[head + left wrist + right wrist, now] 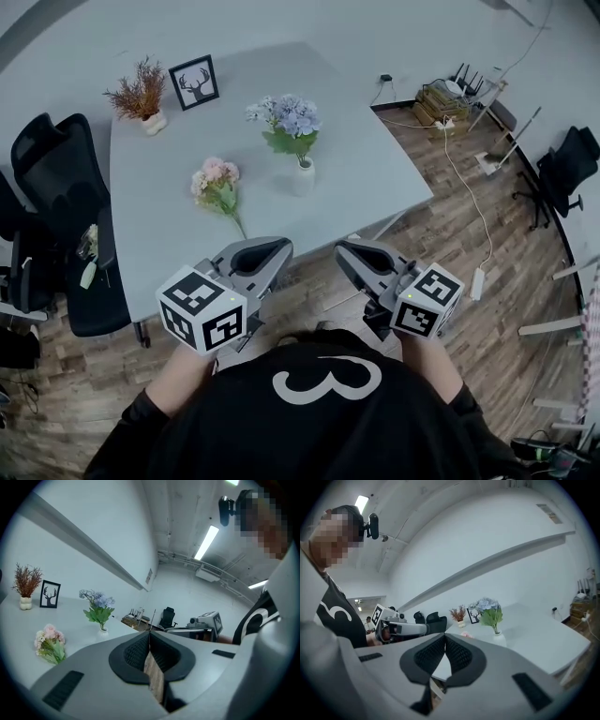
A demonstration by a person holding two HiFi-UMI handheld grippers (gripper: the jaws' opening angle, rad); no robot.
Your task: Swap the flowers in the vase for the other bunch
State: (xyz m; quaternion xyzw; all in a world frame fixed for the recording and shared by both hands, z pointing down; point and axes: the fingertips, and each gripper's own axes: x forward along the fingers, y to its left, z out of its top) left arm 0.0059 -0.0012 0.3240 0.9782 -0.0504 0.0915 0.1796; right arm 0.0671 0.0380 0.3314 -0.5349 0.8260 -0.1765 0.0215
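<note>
A white vase [303, 174] stands on the grey table [169, 253] and holds blue flowers [289, 119] with green leaves. To its left a pink bunch [216, 182] lies flat on the tabletop. Both grippers hover short of the table's near edge, over the wooden floor, and point towards it. My left gripper [281, 247] is shut and empty, and so is my right gripper [344, 247]. The left gripper view shows the blue flowers [97, 604] and the pink bunch [48, 642] beyond the closed jaws. The right gripper view shows the vase [499, 637] ahead.
A dried plant in a small pot [141, 94] and a framed deer picture [194, 82] stand at the table's far left. Black office chairs [56, 187] crowd its left side. A cable and power strip [478, 281] lie on the floor at right, near another chair [567, 159].
</note>
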